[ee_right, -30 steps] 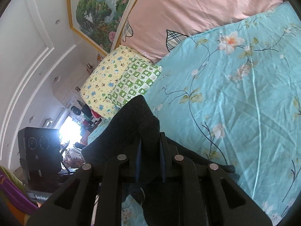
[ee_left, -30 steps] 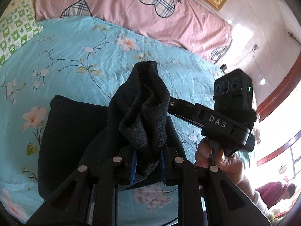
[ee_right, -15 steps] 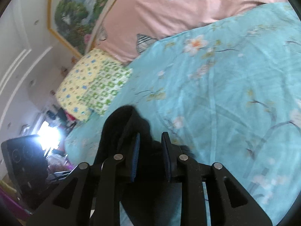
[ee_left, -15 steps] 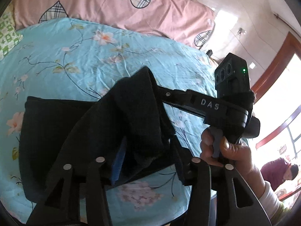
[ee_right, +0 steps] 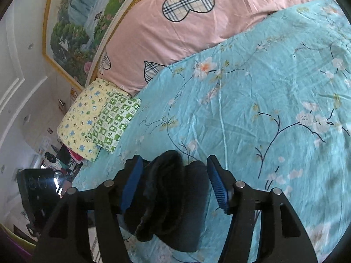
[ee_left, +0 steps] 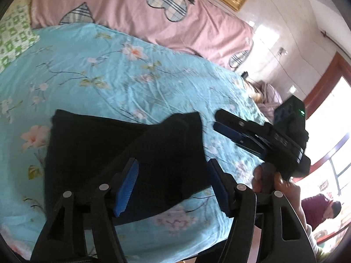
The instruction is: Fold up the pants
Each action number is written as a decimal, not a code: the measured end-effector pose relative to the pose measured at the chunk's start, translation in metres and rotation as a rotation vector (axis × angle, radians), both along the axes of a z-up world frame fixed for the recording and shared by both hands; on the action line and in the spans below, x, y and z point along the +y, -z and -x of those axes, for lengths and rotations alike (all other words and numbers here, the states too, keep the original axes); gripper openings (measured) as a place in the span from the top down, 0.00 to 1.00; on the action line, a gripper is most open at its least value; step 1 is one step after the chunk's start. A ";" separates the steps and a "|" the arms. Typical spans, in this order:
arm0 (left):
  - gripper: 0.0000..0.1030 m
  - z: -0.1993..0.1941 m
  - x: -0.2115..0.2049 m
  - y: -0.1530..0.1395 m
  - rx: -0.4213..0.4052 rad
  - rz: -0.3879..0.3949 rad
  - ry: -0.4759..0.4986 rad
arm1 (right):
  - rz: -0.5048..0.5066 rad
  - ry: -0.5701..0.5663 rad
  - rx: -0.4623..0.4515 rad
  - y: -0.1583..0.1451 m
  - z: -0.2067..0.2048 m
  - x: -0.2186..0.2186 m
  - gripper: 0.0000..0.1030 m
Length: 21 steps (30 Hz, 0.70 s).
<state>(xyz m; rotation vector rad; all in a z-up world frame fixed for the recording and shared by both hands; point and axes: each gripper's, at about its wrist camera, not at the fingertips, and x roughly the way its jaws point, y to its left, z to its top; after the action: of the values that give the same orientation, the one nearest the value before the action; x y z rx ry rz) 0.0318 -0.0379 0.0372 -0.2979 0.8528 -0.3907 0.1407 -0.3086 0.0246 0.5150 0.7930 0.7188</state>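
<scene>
The dark pants (ee_left: 92,144) lie folded on the turquoise floral bedsheet (ee_left: 109,76), with one corner flap lying slightly raised on top. My left gripper (ee_left: 173,175) hovers just over them, its jaws opening wide; the blue pads (ee_left: 127,184) do not press the cloth. In the left wrist view my right gripper (ee_left: 216,119) is off the pants' right edge, held by a hand (ee_left: 269,175). In the right wrist view my right gripper (ee_right: 174,175) is also opening, and a loose hump of pants (ee_right: 175,208) sits between its pads without being squeezed.
A pink quilt with plaid hearts (ee_left: 131,17) runs along the bed's far side. A yellow and green pillow (ee_right: 96,120) lies at the bed's corner. A framed landscape painting (ee_right: 72,22) hangs on the wall. A person (ee_left: 318,206) sits beyond the bed at lower right.
Both grippers went from shut on the raised pants fabric to wide apart. The lifted cloth dropped onto the folded pants. The right gripper drew back to the right, off the pants.
</scene>
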 end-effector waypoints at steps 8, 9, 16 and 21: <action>0.31 0.002 0.040 0.000 0.006 0.003 -0.096 | 0.165 0.049 -0.077 -0.022 0.023 0.023 0.30; 0.31 0.002 0.044 0.000 0.008 0.001 -0.107 | 0.180 0.054 -0.082 -0.024 0.025 0.024 0.28; 0.26 0.003 0.069 0.003 0.016 -0.009 -0.172 | 0.286 0.091 -0.106 -0.034 0.044 0.042 0.15; 0.25 0.002 0.085 0.009 0.036 -0.015 -0.216 | 0.311 0.121 -0.070 -0.029 0.050 0.051 0.15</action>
<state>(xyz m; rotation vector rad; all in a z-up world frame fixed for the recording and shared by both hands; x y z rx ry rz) 0.0296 0.0476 0.0281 -0.3800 0.8494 -0.1784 0.0907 -0.2576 0.0538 0.2530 0.7841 0.4870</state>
